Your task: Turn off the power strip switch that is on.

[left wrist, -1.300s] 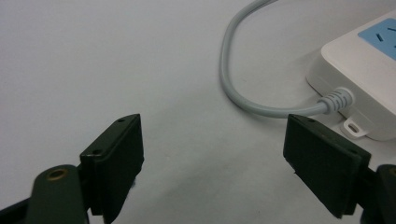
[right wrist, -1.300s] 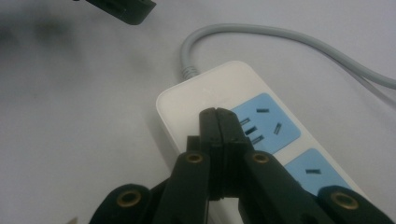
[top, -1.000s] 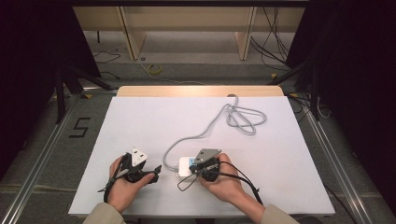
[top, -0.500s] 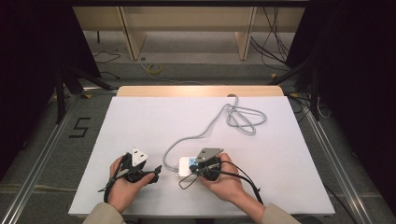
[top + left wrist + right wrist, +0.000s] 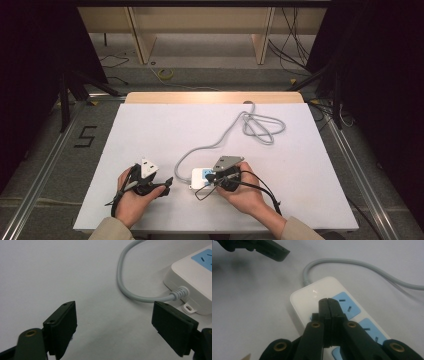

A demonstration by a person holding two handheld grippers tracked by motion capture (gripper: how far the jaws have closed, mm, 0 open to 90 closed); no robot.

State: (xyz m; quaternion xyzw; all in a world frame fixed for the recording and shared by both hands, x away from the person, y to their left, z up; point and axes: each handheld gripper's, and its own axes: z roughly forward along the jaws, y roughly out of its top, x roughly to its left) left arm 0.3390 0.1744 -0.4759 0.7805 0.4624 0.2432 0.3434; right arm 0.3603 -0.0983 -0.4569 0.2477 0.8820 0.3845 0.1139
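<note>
1. Looking down from the high view: white power strip (image 5: 201, 178) lies flat on the white table (image 5: 150, 130), near the front edge, between the two hands. Its grey cord (image 5: 227, 137) runs away from the person and ends in a loose coil farther back. The right gripper (image 5: 216, 177) sits over the strip's right end; the left gripper (image 5: 167, 183) is just beside the strip on its left, not touching it.

2. Left gripper view: left gripper (image 5: 113, 327) is spread wide with nothing between the jaws, bare matte table under it. Jaw pads are flat black plates, square-edged. Strip corner (image 5: 192, 287) at upper right: glossy rounded plastic, a small mounting tab with a hole, a ribbed strain relief (image 5: 179, 293) where the cord (image 5: 125, 280) exits. The cord curves smoothly, so it's flexible and rubbery.

3. Right gripper view: right gripper (image 5: 328, 305) is clenched, jaws pressed together, nothing visible between them. The tip is over the strip's top face (image 5: 312, 296), next to the light-blue socket panels (image 5: 345, 305); contact can't be confirmed.

4. Handling call: the strip looks rigid, light and hard-shelled. The glossy finish will likely be slippery against flat pads, so clamp across the narrow width on the long side walls, not the rounded corners. Cord drag will probably tug or pivot the body when it's moved. Don't lift by the cord or strain relief.
</note>
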